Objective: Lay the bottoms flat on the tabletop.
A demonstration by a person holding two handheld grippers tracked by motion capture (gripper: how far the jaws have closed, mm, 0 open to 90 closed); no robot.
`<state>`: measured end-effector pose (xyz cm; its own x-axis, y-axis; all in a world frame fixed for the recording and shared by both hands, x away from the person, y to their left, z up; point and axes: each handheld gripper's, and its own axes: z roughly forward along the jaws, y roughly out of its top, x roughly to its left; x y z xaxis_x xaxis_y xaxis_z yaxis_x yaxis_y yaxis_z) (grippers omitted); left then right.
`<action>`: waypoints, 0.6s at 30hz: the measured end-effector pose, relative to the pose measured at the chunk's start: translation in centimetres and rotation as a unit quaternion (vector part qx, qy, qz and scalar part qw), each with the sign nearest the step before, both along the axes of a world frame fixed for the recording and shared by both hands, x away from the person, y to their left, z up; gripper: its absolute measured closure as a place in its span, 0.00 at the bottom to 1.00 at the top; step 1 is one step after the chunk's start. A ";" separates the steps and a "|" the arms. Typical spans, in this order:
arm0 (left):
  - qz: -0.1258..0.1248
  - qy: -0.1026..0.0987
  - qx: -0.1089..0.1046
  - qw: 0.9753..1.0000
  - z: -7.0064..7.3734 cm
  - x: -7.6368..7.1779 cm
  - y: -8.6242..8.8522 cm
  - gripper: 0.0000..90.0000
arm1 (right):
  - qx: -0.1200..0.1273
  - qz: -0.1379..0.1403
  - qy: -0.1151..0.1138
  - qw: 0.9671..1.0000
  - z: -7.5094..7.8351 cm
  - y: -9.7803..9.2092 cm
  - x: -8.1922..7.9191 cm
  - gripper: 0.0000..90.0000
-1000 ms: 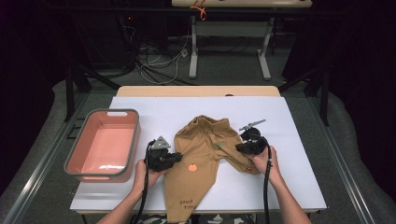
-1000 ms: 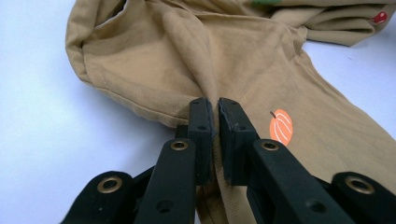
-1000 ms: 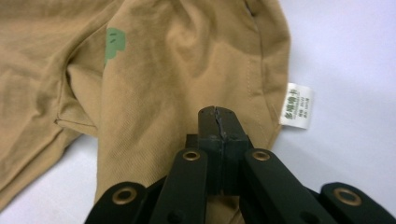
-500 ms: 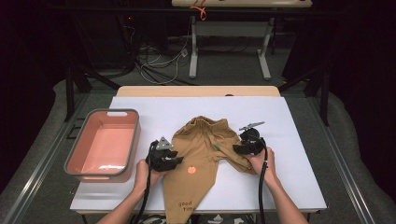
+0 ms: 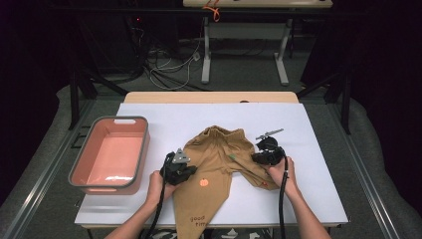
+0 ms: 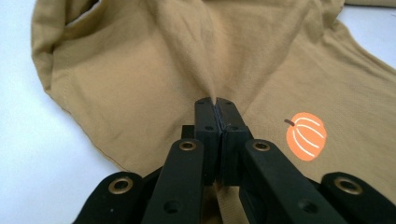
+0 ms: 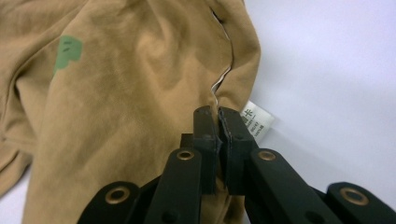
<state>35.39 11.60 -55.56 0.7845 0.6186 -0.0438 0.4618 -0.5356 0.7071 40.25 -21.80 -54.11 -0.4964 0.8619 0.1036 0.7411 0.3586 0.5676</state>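
A tan garment [image 5: 216, 164] with an orange pumpkin print [image 5: 204, 182] lies crumpled on the white table [image 5: 154, 119]. My left gripper [image 5: 185, 172] is at its left side, shut on a pinched ridge of the tan garment [image 6: 154, 70] near the pumpkin print [image 6: 306, 136]; its jaws meet at the left gripper [image 6: 215, 100] tip. My right gripper [image 5: 264, 155] is at the garment's right edge. In the right gripper view the right gripper [image 7: 215, 112] is shut on the hem of the tan garment [image 7: 116, 107], beside a white label [image 7: 256, 121] and a green patch [image 7: 67, 50].
A pink tub [image 5: 110, 155] with a grey rim stands on the table's left part. A small grey tool [image 5: 269, 133] lies just beyond my right gripper. Bare white table surface stretches behind the garment and to its right. The table's front edge runs close to the person's forearms.
The right gripper has drawn the garment's right side inward and slightly toward the front. The left gripper has stayed almost where it was.
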 end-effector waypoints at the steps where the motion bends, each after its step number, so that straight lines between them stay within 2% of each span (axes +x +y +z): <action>1: -0.002 0.004 -0.001 1.000 0.2 -0.2 0.1 0.98 | -0.002 0.002 0.008 1.000 0.1 0.0 -0.2 0.96; 2: -0.004 0.002 0.000 1.000 0.3 -0.3 0.1 0.98 | -0.008 0.012 0.008 1.000 0.2 -0.1 -0.1 0.96; 4: -0.003 -0.001 -0.004 1.000 0.5 -0.3 0.2 0.96 | -0.014 0.013 0.004 1.000 0.2 0.1 -0.1 0.91; 5: -0.004 -0.005 0.000 1.000 0.6 -0.2 0.3 0.92 | -0.025 0.007 0.000 1.000 0.2 0.3 -0.1 0.86; 6: 0.003 -0.009 -0.001 1.000 0.6 -0.1 0.3 0.86 | -0.020 0.008 -0.008 1.000 0.2 0.4 -0.1 0.82; 7: 0.008 -0.010 0.001 1.000 0.8 0.0 0.3 0.77 | -0.033 0.013 -0.017 0.999 0.2 0.4 0.0 0.75; 9: 0.018 -0.020 -0.002 1.000 1.0 0.4 0.5 0.68 | -0.027 0.014 -0.028 0.999 0.4 0.5 0.0 0.68; 10: 0.026 -0.024 -0.004 0.999 1.2 0.6 0.5 0.62 | -0.032 0.014 -0.040 0.999 0.5 0.6 0.1 0.64; 15: 0.054 -0.045 -0.016 0.997 1.7 1.7 0.7 0.53 | -0.036 0.020 -0.081 0.996 0.8 1.4 0.6 0.56; 18: 0.068 -0.057 -0.015 0.996 2.0 2.5 0.7 0.49 | -0.030 0.017 -0.091 0.995 0.9 1.9 1.1 0.53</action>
